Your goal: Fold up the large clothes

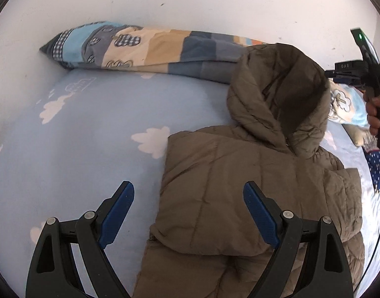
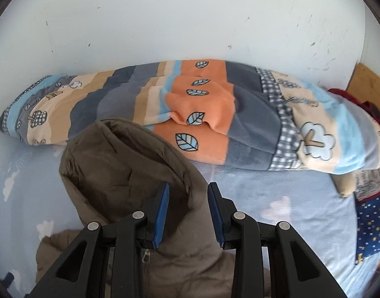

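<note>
An olive-brown padded hooded jacket lies on the light blue cloud-print bed sheet, its body folded and its hood standing up toward the wall. My left gripper is open and empty, hovering over the jacket's left edge. In the right wrist view my right gripper has its jaws partly closed around the right rim of the hood, with hood fabric between the blue pads. The right gripper's body also shows at the far right of the left wrist view.
A rolled patchwork quilt in grey, orange and blue lies along the white wall. A dark blue star-print cloth lies at the right. A wooden headboard stands at the far right.
</note>
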The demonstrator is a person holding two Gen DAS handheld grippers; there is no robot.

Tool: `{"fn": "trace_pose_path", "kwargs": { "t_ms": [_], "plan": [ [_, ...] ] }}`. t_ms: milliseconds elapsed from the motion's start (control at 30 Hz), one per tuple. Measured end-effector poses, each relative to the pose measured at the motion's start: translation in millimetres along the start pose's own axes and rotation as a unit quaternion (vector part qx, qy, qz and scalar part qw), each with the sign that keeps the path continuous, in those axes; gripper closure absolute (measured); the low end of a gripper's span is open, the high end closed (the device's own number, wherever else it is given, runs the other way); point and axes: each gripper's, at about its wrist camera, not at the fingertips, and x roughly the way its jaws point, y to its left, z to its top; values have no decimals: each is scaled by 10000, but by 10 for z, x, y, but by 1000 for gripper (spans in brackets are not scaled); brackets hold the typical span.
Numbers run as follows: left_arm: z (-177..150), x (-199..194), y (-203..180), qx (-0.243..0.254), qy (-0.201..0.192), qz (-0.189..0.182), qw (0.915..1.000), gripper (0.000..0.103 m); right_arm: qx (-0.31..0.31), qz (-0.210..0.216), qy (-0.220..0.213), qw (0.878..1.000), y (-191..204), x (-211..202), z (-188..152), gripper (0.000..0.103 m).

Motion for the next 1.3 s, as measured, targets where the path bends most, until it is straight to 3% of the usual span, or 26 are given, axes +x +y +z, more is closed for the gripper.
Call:
{"fn": "trace_pose_path", "kwargs": {
  "t_ms": [100, 133, 167, 333, 533, 800, 967, 1133, 1300],
  "plan": [
    [11, 41, 52, -135, 32, -31, 9999, 14, -16, -218, 83, 9997, 20, 214, 24, 70],
    [10, 47, 50, -133, 29, -30, 9999, 14, -27, -334, 66, 9994, 9, 252, 16, 92],
    [10, 48, 51, -122, 31, -24, 9999, 14, -21, -362, 91, 9993, -2, 264, -1, 96],
    [44, 62, 14, -81, -6, 1, 10000, 14, 37, -167, -367, 9992, -98, -69, -156, 98],
    [82, -39, -79, -193, -70, -236, 9995, 14, -149, 221, -996, 9947, -218, -879, -551, 98],
    [109, -285, -297, -149, -160, -619, 9978, 14, -168, 810, -1271, 9884, -311, -1774, -1279, 98],
    [62, -375, -377, -262, -83, -982, 9948, 14, -22, 940, -1047, 9901, -355, -1961, -2030, 98],
    [23, -416, -463, -326, 24, -1329, 9906, 14, 365, 954, -323, 9942, -423, -1675, -2666, 98],
    [-23, -460, -625, -101, -103, -1494, 9887, 14, -374, 433, 372, 9977, -176, -1288, -3050, 97]
  ]
}}
